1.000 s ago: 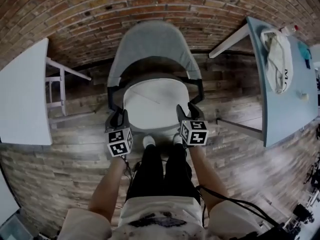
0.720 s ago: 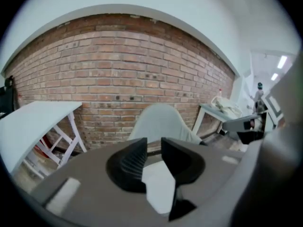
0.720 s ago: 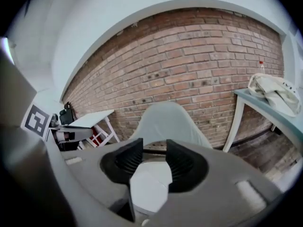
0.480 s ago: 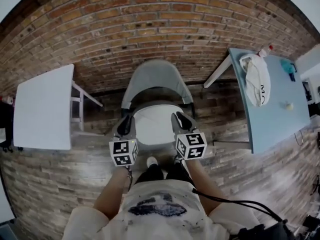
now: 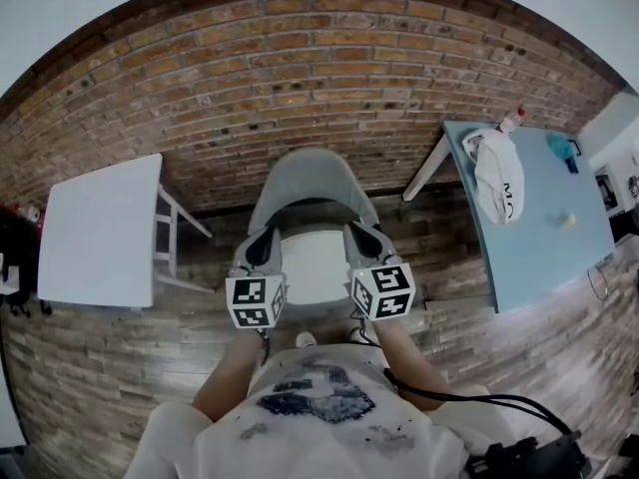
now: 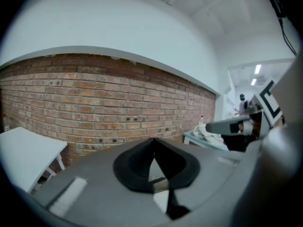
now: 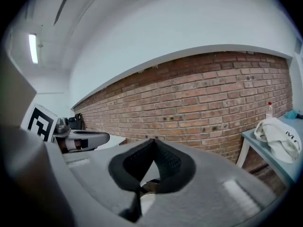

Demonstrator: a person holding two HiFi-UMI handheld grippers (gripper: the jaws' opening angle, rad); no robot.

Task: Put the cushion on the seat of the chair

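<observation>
The grey chair [image 5: 312,182] stands against the brick wall, and the white cushion [image 5: 316,263] lies flat on its seat. My left gripper [image 5: 262,243] hovers over the cushion's left edge and my right gripper [image 5: 361,238] over its right edge, both clear of it. In the left gripper view the left gripper [image 6: 154,144] has its jaws closing to where the tips meet, with nothing between them. The right gripper [image 7: 153,143] looks the same, also holding nothing. Each gripper view shows the other gripper alongside at the same height.
A white table [image 5: 100,233] stands to the left of the chair. To the right is a light-blue table [image 5: 529,230] bearing a white bag [image 5: 497,174] and a bottle [image 5: 510,120]. The brick wall [image 5: 300,68] is close behind the chair. A black cable [image 5: 469,402] trails at lower right.
Both grippers have risen from the cushion's front sides, and their jaws have gone from open to shut. The head view has lifted, so the chair looks smaller and farther below.
</observation>
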